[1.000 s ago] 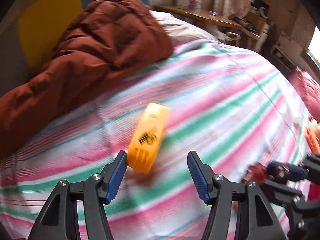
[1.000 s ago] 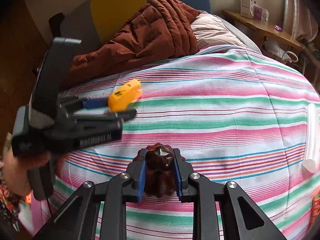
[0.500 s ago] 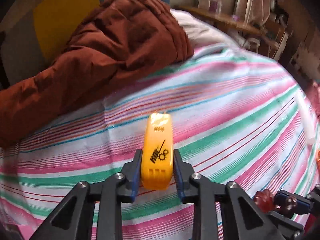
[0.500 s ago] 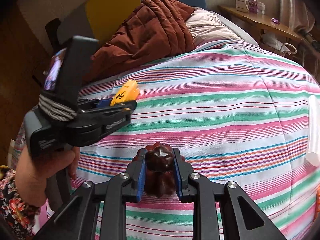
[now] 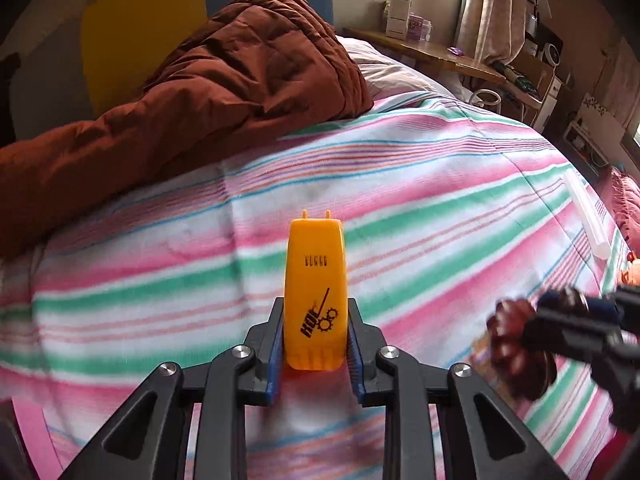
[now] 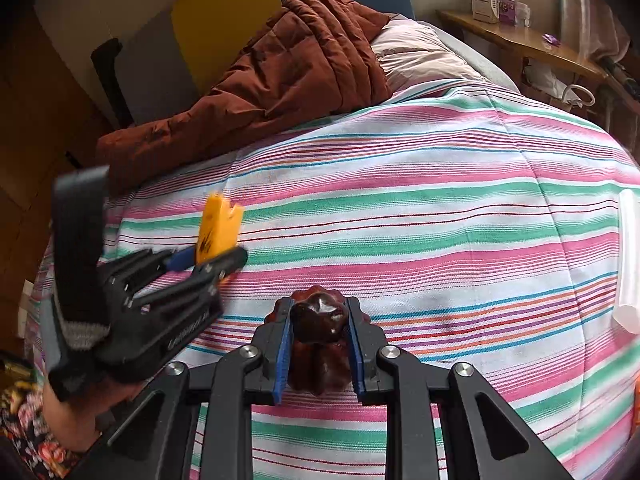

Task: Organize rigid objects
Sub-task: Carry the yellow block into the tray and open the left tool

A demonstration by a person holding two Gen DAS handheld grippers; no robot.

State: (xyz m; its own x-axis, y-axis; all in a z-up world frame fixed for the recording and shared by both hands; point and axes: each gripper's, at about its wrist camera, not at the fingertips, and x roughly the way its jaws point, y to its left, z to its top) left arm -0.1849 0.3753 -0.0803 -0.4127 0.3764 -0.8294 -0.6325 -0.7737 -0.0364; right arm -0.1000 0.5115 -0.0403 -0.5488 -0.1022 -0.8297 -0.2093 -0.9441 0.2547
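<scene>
Though clamped, orange block (image 5: 315, 292) w/ black logo

Smooth orange plastic block (image 5: 315, 292), glossy dark-brown mould (image 6: 319, 344), striped cloth sheet (image 6: 440, 208).

bed: striped sheet (image 5: 420, 184) | brown quilt (image 5: 224, 80) | wooden shelf (image 6: 520, 38) by window

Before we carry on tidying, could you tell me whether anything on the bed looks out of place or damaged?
Nothing looks damaged or spilled. The orange piece sits straight in the left gripper, the brown piece in the right gripper. A white tube lies loose at the sheet's right edge.
</scene>
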